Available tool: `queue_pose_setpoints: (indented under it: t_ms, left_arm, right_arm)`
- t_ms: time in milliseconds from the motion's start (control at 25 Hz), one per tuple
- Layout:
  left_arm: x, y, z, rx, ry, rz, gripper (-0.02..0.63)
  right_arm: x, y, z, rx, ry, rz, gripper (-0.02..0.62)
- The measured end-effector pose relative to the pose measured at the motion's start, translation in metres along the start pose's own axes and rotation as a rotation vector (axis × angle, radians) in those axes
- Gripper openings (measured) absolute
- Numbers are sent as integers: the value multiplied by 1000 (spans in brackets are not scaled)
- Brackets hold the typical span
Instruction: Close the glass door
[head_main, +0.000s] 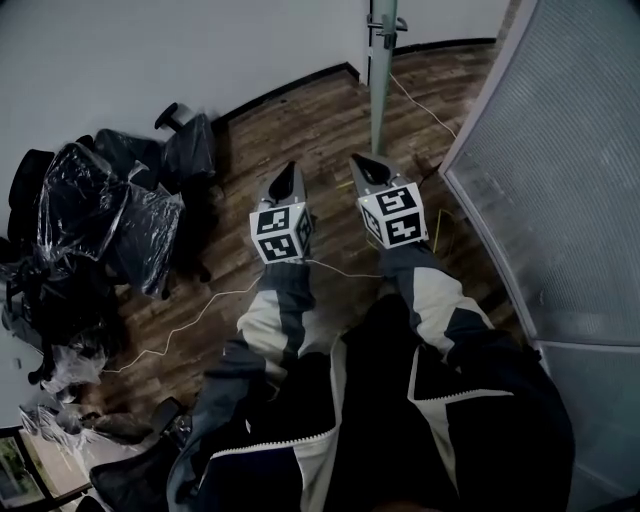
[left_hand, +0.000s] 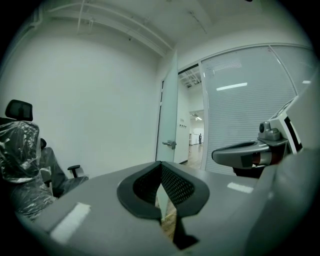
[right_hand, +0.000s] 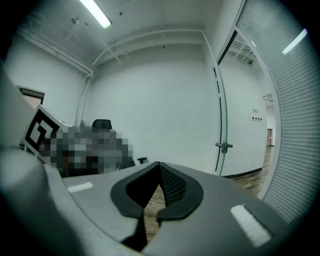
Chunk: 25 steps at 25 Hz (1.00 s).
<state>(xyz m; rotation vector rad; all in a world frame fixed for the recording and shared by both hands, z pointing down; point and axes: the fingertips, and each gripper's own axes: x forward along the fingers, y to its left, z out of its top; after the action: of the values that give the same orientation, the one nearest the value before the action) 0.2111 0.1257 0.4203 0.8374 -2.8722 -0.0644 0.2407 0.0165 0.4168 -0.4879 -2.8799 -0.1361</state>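
Head view shows the glass door (head_main: 380, 90) edge-on and standing open, with its handle (head_main: 386, 22) (a lever, it seems) on the door's far end. The left gripper (head_main: 289, 172) and right gripper (head_main: 370, 168) sit short of the door, touching nothing, each with its jaws pressed together and empty. As I judge it, nothing is done yet: the reach, the contact and the swing shut all remain. No brand or writing can be read; only square markers show on the cubes (head_main: 280, 233).
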Motion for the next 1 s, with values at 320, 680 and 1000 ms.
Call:
queue_pose_setpoints:
  t_ms: [320, 680, 1000]
  left_arm:
    - [74, 44, -2, 14, 35, 56, 2]
    - [213, 91, 12, -1, 61, 123, 2]
    - [308, 99, 40, -16, 60, 123, 2]
  right_arm:
    - [88, -42, 1, 29, 4, 49, 6]
    - [213, -133, 13, 38, 21, 88, 5]
    - [281, -209, 44, 41, 7, 82, 5]
